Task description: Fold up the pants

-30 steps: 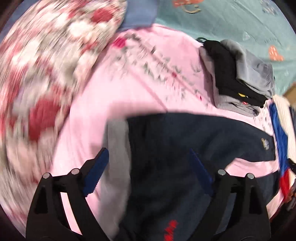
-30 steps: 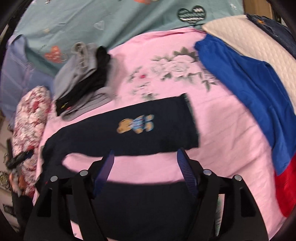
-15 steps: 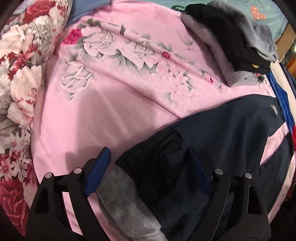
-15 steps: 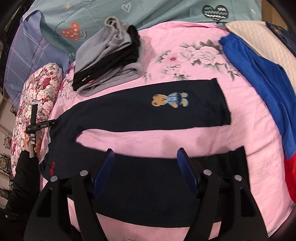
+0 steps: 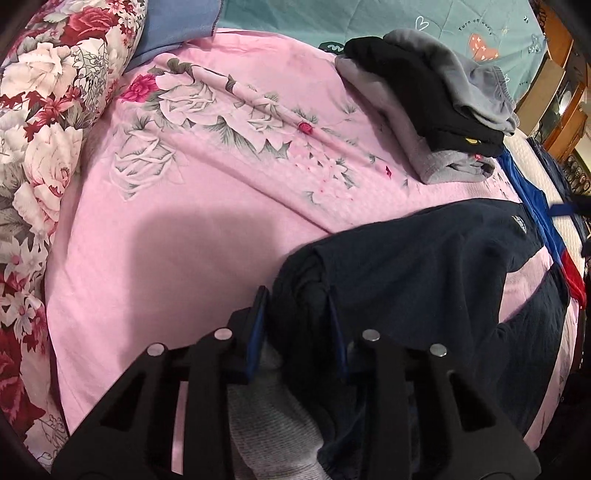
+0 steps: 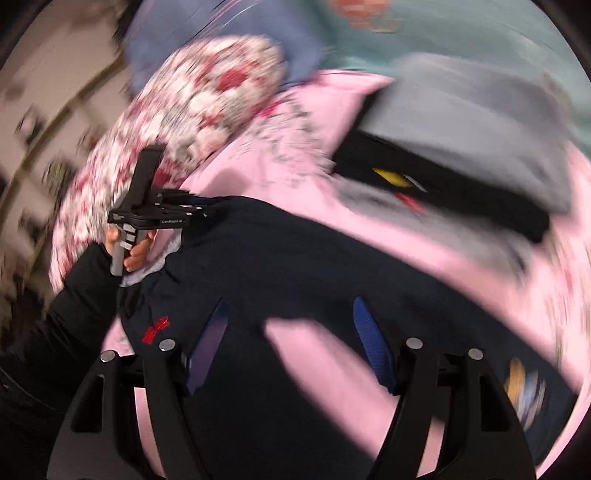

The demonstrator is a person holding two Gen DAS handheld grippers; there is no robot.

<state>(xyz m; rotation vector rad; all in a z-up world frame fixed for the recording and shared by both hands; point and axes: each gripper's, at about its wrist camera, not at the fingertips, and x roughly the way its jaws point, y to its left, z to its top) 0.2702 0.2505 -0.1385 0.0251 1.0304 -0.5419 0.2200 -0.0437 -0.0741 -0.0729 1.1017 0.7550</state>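
Dark navy pants [image 5: 424, 280] lie spread on the pink floral bedsheet [image 5: 192, 221], with both legs running to the right. My left gripper [image 5: 295, 299] is shut on the bunched waistband at its far corner, and the grey lining [image 5: 269, 424] shows below it. In the blurred right wrist view, my right gripper [image 6: 288, 314] is open above the pants [image 6: 295, 258], near the crotch where the legs split. A red logo [image 6: 157, 328] sits to its left. The left gripper [image 6: 184, 214], held by a hand [image 6: 135, 254], grips the waist edge there.
A folded stack of grey and black clothes [image 5: 436, 99] sits at the back right of the sheet. A red floral pillow [image 5: 44, 129] borders the left side. A blue and red garment [image 5: 535, 206] lies beyond the pant legs, and a teal blanket [image 5: 351, 22] is behind.
My left gripper has shut on the pants waistband, which now bunches between its fingers. My right gripper has swung left from the legs toward the waist, still open, and its view is blurred.
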